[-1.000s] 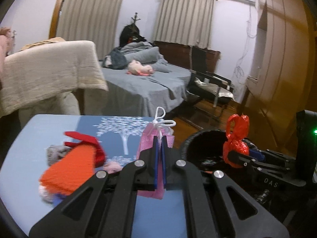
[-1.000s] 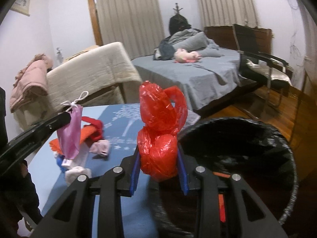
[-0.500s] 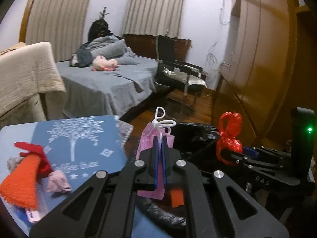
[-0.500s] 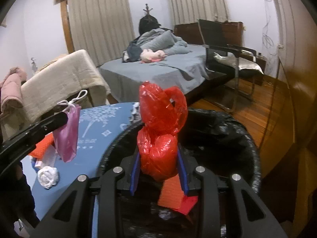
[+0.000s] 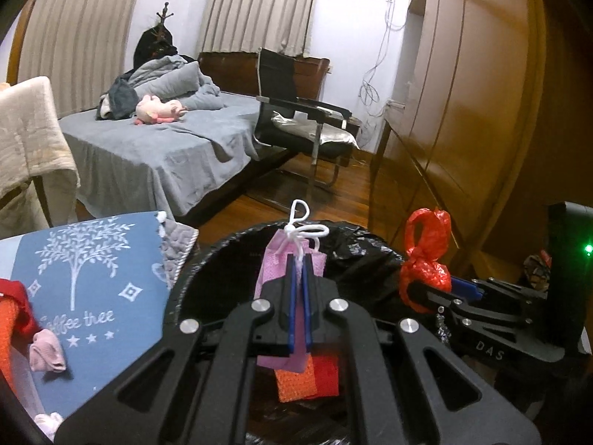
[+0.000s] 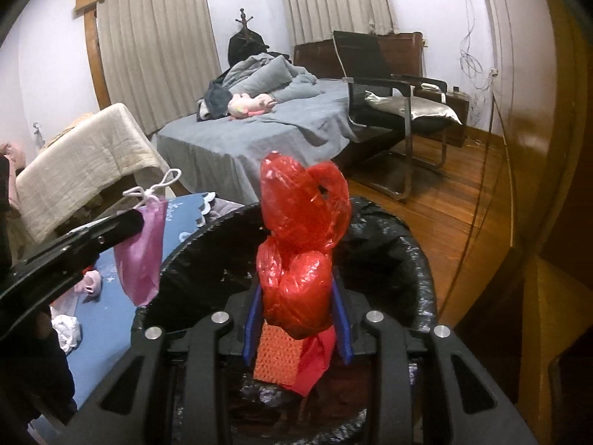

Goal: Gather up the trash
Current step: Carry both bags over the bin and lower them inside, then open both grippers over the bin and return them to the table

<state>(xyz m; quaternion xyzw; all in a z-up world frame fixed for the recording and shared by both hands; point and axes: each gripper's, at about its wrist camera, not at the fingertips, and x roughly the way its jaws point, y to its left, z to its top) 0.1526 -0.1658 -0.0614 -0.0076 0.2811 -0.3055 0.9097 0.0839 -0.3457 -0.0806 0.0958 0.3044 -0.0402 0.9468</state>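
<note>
Trash first: there are two little bags, one per gripper, both hanging over the bin. The left gripper [image 5: 298,285] has its blue pads pinched nearly flat on a pink bag [image 5: 292,259] with a white drawstring knotted on top, and the bag dangles straight down above the open mouth of the black-lined trash bin [image 5: 192,270]. The right gripper [image 6: 296,307] is clamped wider, its jaws squeezing the fat lower half of a knotted red plastic bag [image 6: 300,252], which stands upright between the pads, also right over the bin. From the right wrist view the pink bag [image 6: 142,252] sits near the bin's left rim [image 6: 426,270], just inside it as far as I can tell.

Down inside the bin there's an orange knit piece [image 6: 278,352] and a red cloth [image 6: 315,359] touching each other on the liner.

Left of the bin is a table with a blue tree-print cloth [image 5: 92,282], and on it a small pink wad [image 5: 46,348] plus an orange and red bundle [image 5: 11,319] at the frame edge. Beyond all that: a grey bed [image 5: 159,148] with a pink plush toy [image 5: 157,109], and a black chair [image 5: 292,111] beside it.
</note>
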